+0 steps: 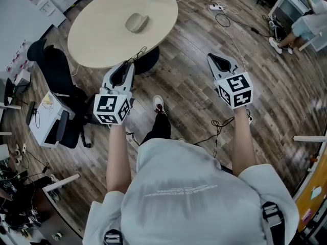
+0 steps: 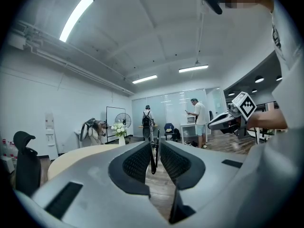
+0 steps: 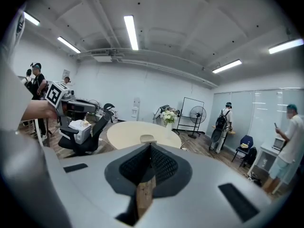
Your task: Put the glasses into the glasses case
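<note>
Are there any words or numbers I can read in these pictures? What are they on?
No text is readable.
Print on the back of the person's shirt: too small and blurred to read.
The square markers on the left gripper and right gripper: patterns, not words.

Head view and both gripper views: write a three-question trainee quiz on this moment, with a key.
1. True or false: the glasses case lies on the round table.
2. Choose one. What is between the jaws of the left gripper? A: nothing. B: the glasses. C: a pen.
3. Fill the gap: the jaws of the right gripper stand ____, with nothing between them.

Key: 1 true; 2 B; 3 together.
</note>
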Demonstrator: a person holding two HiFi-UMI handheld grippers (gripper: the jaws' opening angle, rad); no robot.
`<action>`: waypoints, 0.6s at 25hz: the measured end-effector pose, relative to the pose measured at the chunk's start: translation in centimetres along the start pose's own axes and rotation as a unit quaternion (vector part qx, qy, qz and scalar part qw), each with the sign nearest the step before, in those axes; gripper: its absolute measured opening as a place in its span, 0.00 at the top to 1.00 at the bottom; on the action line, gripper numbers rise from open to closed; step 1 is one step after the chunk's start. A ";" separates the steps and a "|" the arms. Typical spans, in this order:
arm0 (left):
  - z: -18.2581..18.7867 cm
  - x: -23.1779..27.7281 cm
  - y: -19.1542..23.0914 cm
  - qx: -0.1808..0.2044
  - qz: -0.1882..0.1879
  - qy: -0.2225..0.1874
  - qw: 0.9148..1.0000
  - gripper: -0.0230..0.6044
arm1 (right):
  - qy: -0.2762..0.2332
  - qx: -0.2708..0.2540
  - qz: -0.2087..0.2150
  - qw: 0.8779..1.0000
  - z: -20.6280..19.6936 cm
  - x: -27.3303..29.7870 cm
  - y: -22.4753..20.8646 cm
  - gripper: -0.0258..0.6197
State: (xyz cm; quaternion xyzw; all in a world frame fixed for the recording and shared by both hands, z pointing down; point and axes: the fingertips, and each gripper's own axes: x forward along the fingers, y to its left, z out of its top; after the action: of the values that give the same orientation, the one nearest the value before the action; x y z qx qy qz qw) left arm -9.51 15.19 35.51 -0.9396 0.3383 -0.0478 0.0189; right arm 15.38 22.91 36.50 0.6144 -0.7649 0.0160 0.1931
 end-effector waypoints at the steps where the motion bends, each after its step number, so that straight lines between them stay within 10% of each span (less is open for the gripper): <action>1: -0.2 0.8 0.7 0.000 0.001 -0.001 1.000 0.85 | 0.005 -0.006 -0.002 1.000 0.0 0.8 -0.4 0.96; 15: -1.3 15.7 16.1 -0.016 0.008 0.003 1.000 0.85 | 0.015 -0.012 0.030 0.999 5.9 19.0 -5.4 0.96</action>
State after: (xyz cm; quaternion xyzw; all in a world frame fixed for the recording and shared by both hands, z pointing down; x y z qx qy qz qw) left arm -7.82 -7.27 36.96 -0.9370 0.3465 -0.0453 0.0035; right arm 15.63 2.33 35.90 0.5888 -0.7799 0.0214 0.2114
